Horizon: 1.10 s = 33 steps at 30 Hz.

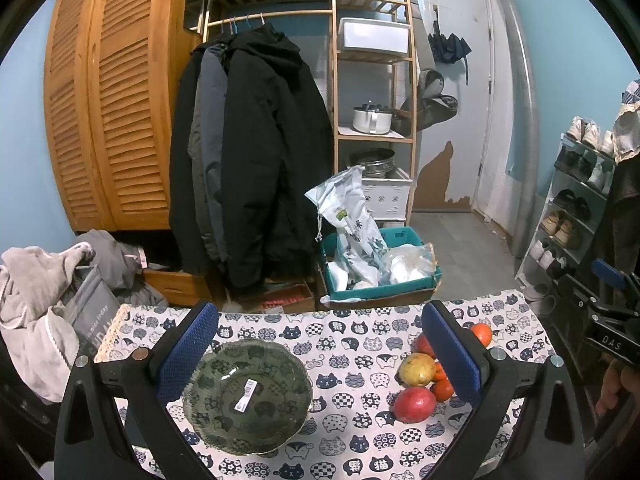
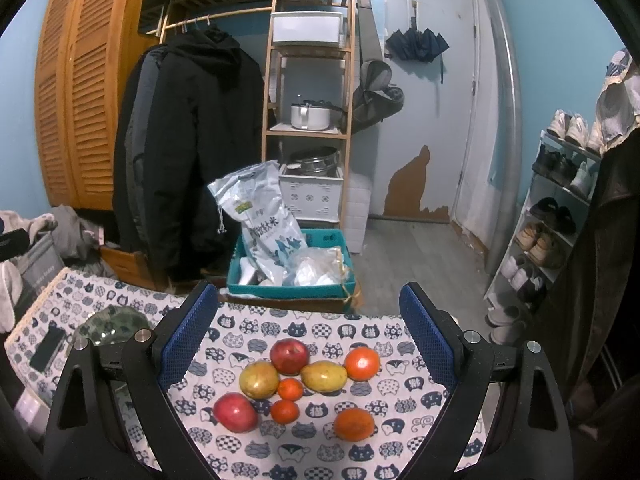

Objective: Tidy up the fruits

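A green glass plate [image 1: 248, 396] with a white sticker lies on the cat-print tablecloth [image 1: 344, 344]. My left gripper [image 1: 320, 352] is open and empty above it, jaws wide apart. Right of the plate lie a yellow mango [image 1: 417, 369], a red apple [image 1: 415, 404] and small oranges [image 1: 442, 389]. In the right wrist view several fruits lie together: two red apples [image 2: 289, 356] [image 2: 235, 412], two yellow mangoes [image 2: 259, 379] [image 2: 324, 376] and several oranges [image 2: 362, 363] [image 2: 354, 423]. My right gripper [image 2: 308, 344] is open and empty above them. The plate's edge [image 2: 114, 322] shows at the left.
A black phone [image 2: 47, 346] lies on the cloth's left end. Past the table stand a teal bin [image 1: 380, 264] with a rice bag, hanging coats [image 1: 248, 152], a wooden shelf [image 1: 372, 80] and a shoe rack [image 1: 572, 208]. Clothes pile up at the left [image 1: 40, 300].
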Each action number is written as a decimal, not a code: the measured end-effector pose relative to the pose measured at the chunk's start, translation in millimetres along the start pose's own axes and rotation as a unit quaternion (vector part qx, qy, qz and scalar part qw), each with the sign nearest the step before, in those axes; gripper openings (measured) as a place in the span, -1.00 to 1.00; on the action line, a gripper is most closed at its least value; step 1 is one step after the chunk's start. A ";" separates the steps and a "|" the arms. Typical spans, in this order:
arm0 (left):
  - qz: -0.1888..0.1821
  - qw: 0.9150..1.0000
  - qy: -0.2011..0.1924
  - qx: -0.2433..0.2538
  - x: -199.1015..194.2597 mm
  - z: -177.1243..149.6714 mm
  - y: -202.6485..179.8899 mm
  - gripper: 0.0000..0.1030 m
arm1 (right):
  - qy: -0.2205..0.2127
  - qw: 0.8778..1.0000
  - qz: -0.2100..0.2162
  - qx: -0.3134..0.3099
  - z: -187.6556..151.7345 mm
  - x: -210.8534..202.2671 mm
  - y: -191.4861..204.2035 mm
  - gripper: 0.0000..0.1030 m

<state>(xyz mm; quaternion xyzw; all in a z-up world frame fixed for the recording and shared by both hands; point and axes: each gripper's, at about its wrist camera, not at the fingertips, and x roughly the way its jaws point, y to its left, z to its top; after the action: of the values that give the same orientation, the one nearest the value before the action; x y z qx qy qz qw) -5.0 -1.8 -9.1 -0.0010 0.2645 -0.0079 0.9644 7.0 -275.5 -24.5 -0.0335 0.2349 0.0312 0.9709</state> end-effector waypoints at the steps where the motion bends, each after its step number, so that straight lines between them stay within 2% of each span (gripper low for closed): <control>1: 0.001 1.000 0.000 0.000 0.0 1.4 0.3 0.99 | 0.000 1.000 0.000 0.000 1.1 -0.1 -1.3 0.76; 21: -0.009 0.999 0.032 -0.002 22.0 1.1 -15.0 0.99 | 0.013 1.000 -0.006 -0.003 -5.4 2.7 -15.7 0.76; 33: -0.028 0.996 0.079 0.000 55.0 -14.6 -42.0 0.99 | 0.082 0.996 -0.026 -0.001 -30.2 28.9 -36.5 0.76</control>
<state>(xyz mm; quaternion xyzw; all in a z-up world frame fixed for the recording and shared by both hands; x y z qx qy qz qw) 34.2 -44.7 -49.4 -0.0076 0.3401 -0.0351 0.9397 21.7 -312.9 -62.7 -0.0425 0.3124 0.0036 0.9490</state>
